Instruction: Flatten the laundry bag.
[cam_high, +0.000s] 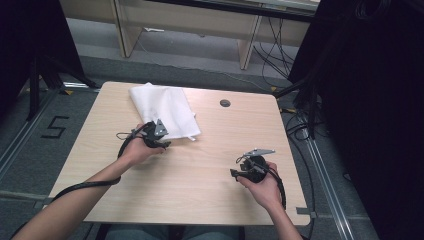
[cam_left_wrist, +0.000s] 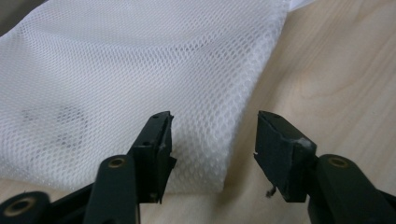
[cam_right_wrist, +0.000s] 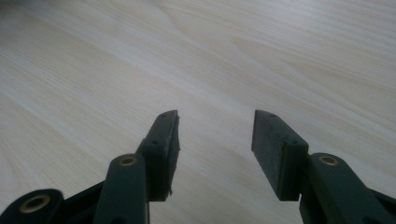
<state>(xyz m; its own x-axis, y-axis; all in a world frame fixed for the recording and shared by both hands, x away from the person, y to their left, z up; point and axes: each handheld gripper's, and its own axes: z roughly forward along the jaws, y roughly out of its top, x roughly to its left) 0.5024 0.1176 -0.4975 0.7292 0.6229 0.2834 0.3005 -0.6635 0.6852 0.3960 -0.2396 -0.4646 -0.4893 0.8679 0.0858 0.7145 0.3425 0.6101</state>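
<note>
Mesh bag (cam_high: 164, 110): white and netted, lying flat on the far left part of the desk (cam_high: 210, 170), with its far end reaching almost to the back edge.
Inside the bag: something faint and grey is showing through the net in the left gripper view, too blurry to tell what.
Round hole (cam_high: 225, 103): sitting in the desk top near the back edge, to the right of the bag and well apart from it.
In the way: nothing is lying between the left gripper (cam_high: 159, 137) and the bag.
Edges: the near corner of the bag (cam_left_wrist: 205, 182) is sitting right in front of the left gripper, and the bag's long side edge is running between its jaws.
Open room: bare wood is spreading across the middle and the right of the desk.
Left gripper: jaws are standing apart, not pinching anything, just touching or almost touching the bag's near edge.
Left hand: reaching in from the lower left, arm stretched forward.
Right gripper (cam_high: 250, 167): jaws are standing apart over bare wood, holding nothing.
Right hand: resting near the front right of the desk, well apart from the bag.
</note>
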